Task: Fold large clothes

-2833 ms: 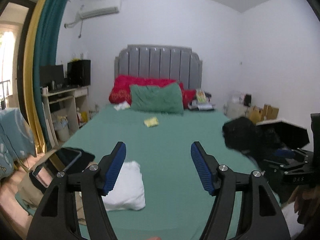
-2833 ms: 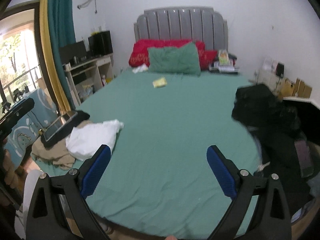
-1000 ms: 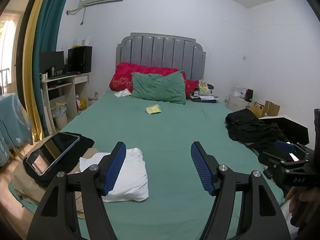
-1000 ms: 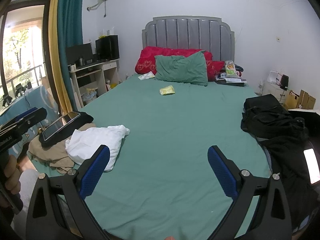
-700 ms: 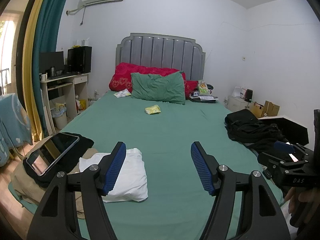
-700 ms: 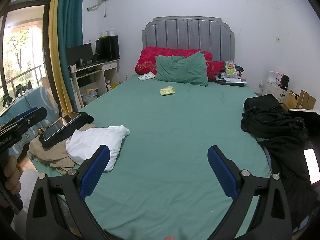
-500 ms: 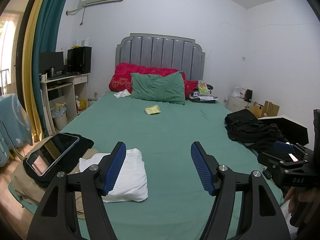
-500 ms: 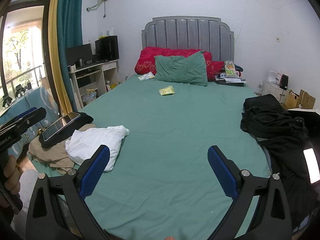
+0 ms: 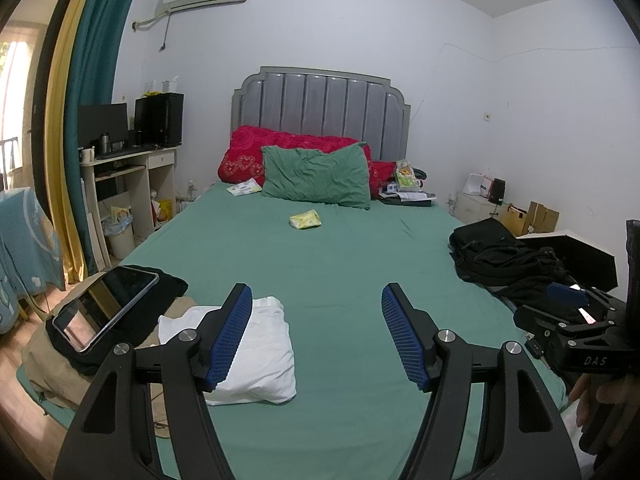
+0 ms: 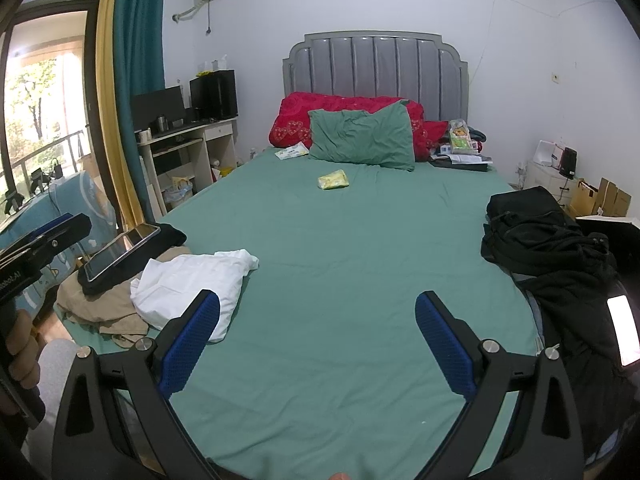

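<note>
Clothes lie in two heaps at the near corners of the bed (image 10: 340,240), which is covered by a green sheet. On the near left a white garment (image 10: 188,284) sits crumpled, partly over a tan garment (image 10: 100,308) at the bed's edge; just behind them a tablet (image 10: 120,252) rests tilted on a folded black garment (image 10: 172,236). On the near right a pile of black clothes (image 10: 536,236) spreads along the bed's right edge, with what looks like a lit phone screen (image 10: 622,330) beside it, though that corner is too distorted to be sure.

Left claw (image 9: 316,336) is held above the near part of the bed, its blue pads spread wide with nothing between them; the white garment shows just behind its left pad. Right claw (image 10: 318,340) is likewise wide open and empty, over bare sheet between the two heaps. Each is gripped by a hand (image 9: 600,400) at the frame edge.

Farther off, a small yellow packet (image 10: 333,179) lies mid-bed, before a green pillow (image 10: 360,140) and a red quilt (image 10: 296,120) against the grey headboard (image 10: 376,68).
</note>
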Demonstrator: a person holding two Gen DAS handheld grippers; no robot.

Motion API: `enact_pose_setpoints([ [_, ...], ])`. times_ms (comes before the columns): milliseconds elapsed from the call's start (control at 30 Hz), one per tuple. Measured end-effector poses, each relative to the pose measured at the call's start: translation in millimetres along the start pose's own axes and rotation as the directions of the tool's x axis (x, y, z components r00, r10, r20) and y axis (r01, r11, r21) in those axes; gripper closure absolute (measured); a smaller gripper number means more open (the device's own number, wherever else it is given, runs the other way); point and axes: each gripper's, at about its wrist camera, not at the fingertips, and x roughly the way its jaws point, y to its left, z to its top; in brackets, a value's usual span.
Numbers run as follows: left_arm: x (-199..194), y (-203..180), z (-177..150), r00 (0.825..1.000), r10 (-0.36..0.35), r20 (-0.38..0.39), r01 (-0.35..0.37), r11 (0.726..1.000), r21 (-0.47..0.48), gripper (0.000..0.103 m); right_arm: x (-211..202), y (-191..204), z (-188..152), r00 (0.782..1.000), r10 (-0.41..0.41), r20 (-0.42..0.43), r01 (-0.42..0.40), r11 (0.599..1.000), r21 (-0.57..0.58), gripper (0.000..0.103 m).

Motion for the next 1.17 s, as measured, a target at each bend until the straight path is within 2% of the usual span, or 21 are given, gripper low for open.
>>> enact_pose_setpoints([
  [1167, 0, 1, 2, 1.000, -0.006, -0.001, 0.006, 1.000, 0.005, 0.032, 12, 6, -8, 1.000, -0.002, -0.027, 0.002, 1.000, -0.001, 0.005],
])
